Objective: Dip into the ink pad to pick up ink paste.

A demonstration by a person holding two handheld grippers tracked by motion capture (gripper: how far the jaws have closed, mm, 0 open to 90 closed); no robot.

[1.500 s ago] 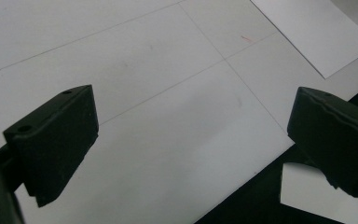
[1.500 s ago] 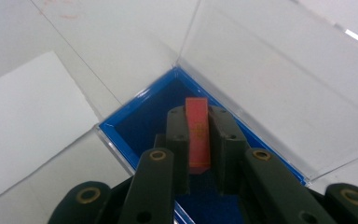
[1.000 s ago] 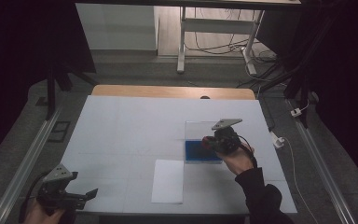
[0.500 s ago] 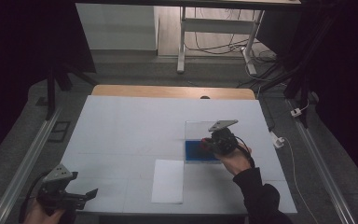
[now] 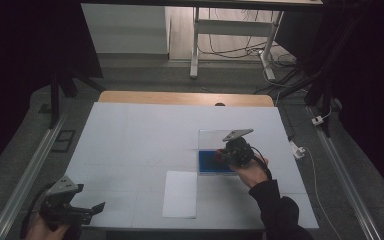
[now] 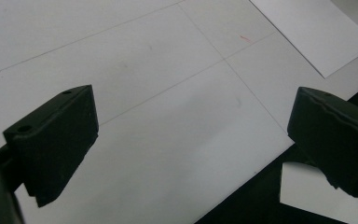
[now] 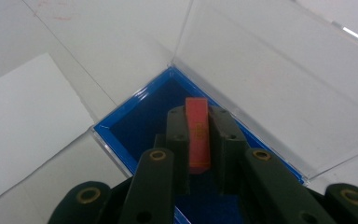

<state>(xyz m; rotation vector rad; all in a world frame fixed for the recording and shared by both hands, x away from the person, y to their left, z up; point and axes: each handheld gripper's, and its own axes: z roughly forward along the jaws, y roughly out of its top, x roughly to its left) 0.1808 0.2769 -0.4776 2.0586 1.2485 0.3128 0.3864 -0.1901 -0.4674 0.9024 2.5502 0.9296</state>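
- Writing: the red piece (image 7: 198, 135) in the right gripper (image 7: 198, 122) carries a small mark partway down its face, too small and blurred to read; no brand or label is legible on anything else
- Right gripper: its jaws are closed on the red piece, one black pad on each side, pressing on it; the piece stands between them with its squared top end poking out just past the tips
- Where the piece is: held over the blue tray (image 7: 140, 121) of a clear case (image 7: 279, 93), above the blue lining rather than lying on it; whether its lower end touches the lining I cannot tell
- Case: the tray is blue inside with a clear rim, and the clear lid (image 7: 270, 70) stands open behind it, hinged along the far edge
- High view: the right gripper (image 5: 226, 154) sits over the blue tray (image 5: 210, 162) at the right of the white table (image 5: 140, 135), the hand (image 5: 250, 172) and dark sleeve coming in from below; the lid (image 5: 212, 137) lies just beyond the tray
- Paper: a white sheet (image 5: 180, 193) lies flat just left of the tray and nearer the person, close to it but apart; the right gripper view shows it (image 7: 23, 121) beside the tray's corner
- Left gripper (image 5: 92, 210): held at the near left corner of the table, well apart from the case; its jaws stand wide apart with nothing between them, only bare table (image 6: 168, 116) in the gap, and a corner of the sheet (image 6: 317, 32) farther off
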